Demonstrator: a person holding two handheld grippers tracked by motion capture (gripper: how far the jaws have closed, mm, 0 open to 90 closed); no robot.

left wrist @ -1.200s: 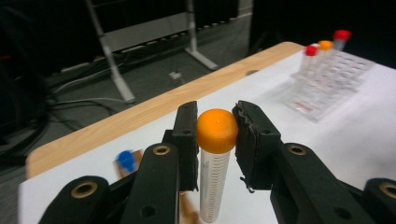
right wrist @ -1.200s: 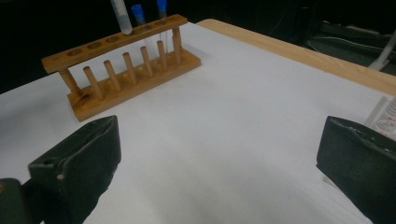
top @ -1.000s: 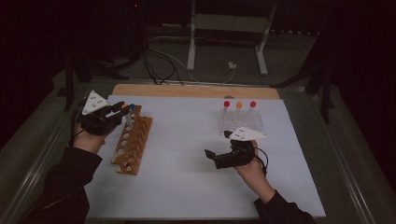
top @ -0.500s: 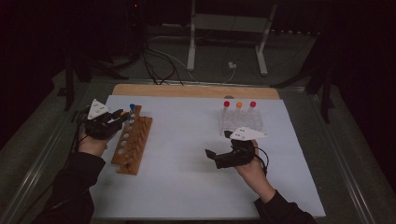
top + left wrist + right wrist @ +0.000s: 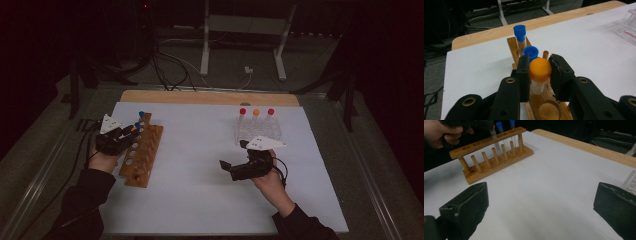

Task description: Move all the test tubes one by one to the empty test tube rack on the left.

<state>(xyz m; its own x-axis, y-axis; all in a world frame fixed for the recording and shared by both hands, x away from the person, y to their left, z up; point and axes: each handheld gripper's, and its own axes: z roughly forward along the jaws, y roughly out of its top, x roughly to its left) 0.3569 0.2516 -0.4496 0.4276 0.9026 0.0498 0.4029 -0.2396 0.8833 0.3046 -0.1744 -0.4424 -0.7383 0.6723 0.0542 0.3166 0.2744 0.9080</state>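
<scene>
Left gripper view: the left tongs pinch a clear tube with an orange cap just under the cap, one black pad on each side. The tube stands upright over the wooden rack and seems to go down into a hole, right behind two tubes with blue caps that already stand in it. An empty hole shows in front of it, nearer the camera.

The tube looks partly in. If the tongs let go too soon, or tip the tube to one side, it could jam on the edge of the hole, or fall over onto the white counter and roll. The orange cap is very near the closest blue cap, so a small push that way could knock that tube. Pulling the tongs back sideways could drag the tube or tip the light rack.

In the high view the right tongs rest on the counter, spread wide and holding nothing, near a clear rack with red and orange caps, well apart from the wooden rack, so they cannot steady it
</scene>
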